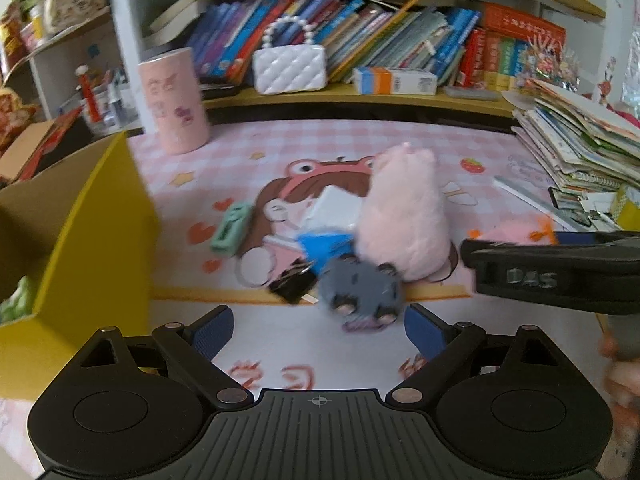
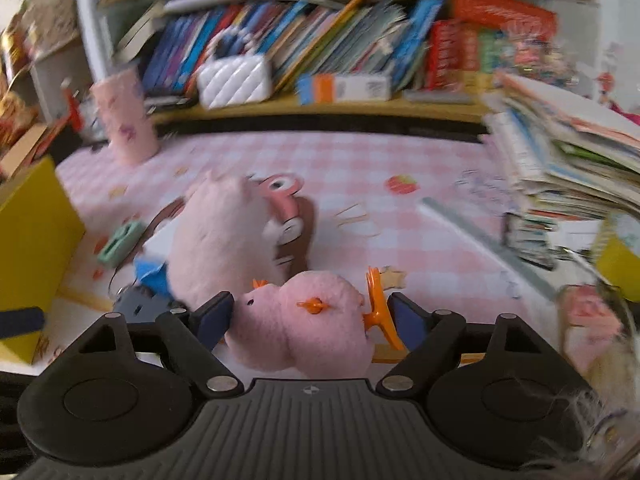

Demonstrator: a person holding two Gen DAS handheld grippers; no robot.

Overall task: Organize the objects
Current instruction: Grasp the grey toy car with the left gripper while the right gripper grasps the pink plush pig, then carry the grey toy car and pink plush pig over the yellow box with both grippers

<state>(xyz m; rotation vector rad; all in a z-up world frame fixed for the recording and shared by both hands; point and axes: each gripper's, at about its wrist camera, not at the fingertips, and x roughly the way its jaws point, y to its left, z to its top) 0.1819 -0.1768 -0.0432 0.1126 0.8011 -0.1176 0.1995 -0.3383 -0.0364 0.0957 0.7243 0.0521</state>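
I note the right gripper [image 2: 310,314] spread around a fluffy pink duck plush [image 2: 316,320] with orange beak and feet, pads not pressing; left gripper [image 1: 318,326] spread, empty.

Open pink checked mat [image 1: 340,140] lies between the toy cluster and the shelf edge. The yellow box [image 1: 92,232] walls the left side, the paper stack [image 1: 580,148] the right. The tall pink plush [image 1: 404,216], grey toy [image 1: 360,292] and pink cylinder [image 1: 174,100] obstruct the centre and rear left.
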